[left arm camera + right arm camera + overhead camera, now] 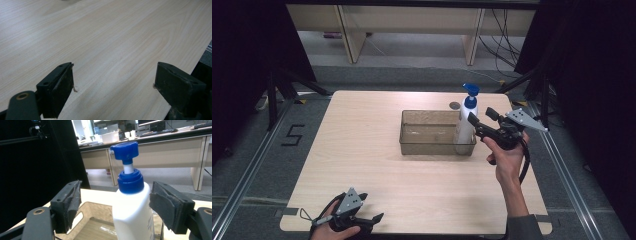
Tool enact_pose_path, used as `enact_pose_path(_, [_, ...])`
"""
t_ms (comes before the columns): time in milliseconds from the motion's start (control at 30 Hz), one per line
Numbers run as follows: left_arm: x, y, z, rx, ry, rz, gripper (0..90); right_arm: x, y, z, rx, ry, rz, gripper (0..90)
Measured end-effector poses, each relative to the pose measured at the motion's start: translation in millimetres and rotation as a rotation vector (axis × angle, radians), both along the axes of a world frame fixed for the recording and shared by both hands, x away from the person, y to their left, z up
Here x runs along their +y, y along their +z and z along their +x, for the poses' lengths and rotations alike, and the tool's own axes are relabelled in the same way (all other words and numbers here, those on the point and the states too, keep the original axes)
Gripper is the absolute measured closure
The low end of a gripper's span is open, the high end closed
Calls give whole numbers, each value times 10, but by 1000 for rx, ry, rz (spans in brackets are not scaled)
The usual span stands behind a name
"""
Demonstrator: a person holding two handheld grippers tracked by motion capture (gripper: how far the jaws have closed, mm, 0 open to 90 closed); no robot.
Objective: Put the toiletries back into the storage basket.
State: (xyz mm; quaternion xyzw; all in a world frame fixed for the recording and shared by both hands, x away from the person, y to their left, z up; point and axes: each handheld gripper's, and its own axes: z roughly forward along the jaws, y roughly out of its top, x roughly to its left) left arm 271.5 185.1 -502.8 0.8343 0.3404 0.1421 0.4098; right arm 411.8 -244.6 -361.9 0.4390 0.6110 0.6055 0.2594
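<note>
A white pump bottle (466, 125) with a blue pump head stands upright at the right end of a clear brownish bin (432, 148) in the middle of the table. My right gripper (482, 119) is open, one jaw on each side of the bottle's shoulder. In the right gripper view the bottle (131, 212) stands between the jaws of that gripper (117, 207): the right jaw is close to its side, and a gap shows on the left. The bin's (92, 220) rim lies just beyond. My left gripper (371, 207) rests open near the table's front left edge, over bare wood (113, 82).
The pale wooden table (362, 150) has a small round hole (454, 105) behind the bin. Black stand legs (277, 95) flank the table on both sides, and desks stand farther back. In the left gripper view the table's edge (197, 65) runs just to the right.
</note>
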Motion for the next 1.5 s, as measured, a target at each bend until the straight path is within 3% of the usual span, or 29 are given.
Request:
enact_pose_path(33, [-26, -14, -13, -4, 17, -36, 150, 7, -5, -10, 6, 2, 6, 254])
enact_pose_path(100, [-25, -10, -11, 2, 13, -39, 151, 11, -20, -15, 11, 10, 3, 253])
enact_pose_path(133, [-15, -3, -7, 4, 6, -23, 150, 9, -33, -12, 8, 5, -9, 253])
enact_pose_path(267, [-21, -12, -9, -4, 14, -30, 151, 20, -64, -18, 20, 11, -6, 251])
enact_pose_path(300, [-4, 2, -4, 1, 2, -6, 151, 22, -68, -19, 20, 13, -7, 250])
enact_pose_path(333, [-15, -4, -7, -1, 10, -23, 151, 25, -70, -25, 24, 8, -7, 249])
enact_pose_path(600, [-12, -4, -11, 2, 4, -19, 151, 60, -103, -51, 31, 13, 5, 216])
enact_pose_path(633, [-24, -9, -12, 3, 13, -38, 150, 64, -105, -65, 26, 9, -4, 214])
enact_pose_path(933, [-14, -5, -12, 3, 8, -24, 150, 111, -93, -142, 28, 23, 5, 211])
enact_pose_path(1000, [-17, -11, -12, -4, 14, -26, 150, 117, -100, -150, 14, 27, -19, 210])
enact_pose_path(1033, [5, 1, 0, -1, 7, 4, 150, 141, -101, -171, 27, 33, -6, 210])
enact_pose_path(1067, [5, 1, 0, -1, 7, 4, 150, 141, -101, -171, 27, 33, -6, 210])
enact_pose_path(1100, [-12, -4, -13, 4, 7, -23, 150, 157, -112, -182, 29, 40, 8, 214])
enact_pose_path(1200, [-11, -3, -10, 5, 8, -23, 150, 159, -127, -188, 26, 40, -10, 215])
enact_pose_path(1267, [4, -3, 1, -5, 6, 1, 150, 165, -144, -196, 33, 40, -5, 216])
enact_pose_path(1300, [-11, -5, -12, 4, 8, -25, 150, 167, -156, -203, 31, 40, -15, 218])
enact_pose_path(1467, [7, 2, -1, 0, 5, 2, 151, 189, -178, -225, 36, 45, -17, 220])
enact_pose_path(1500, [-13, -10, -12, -1, 12, -27, 150, 200, -189, -238, 37, 51, -22, 221])
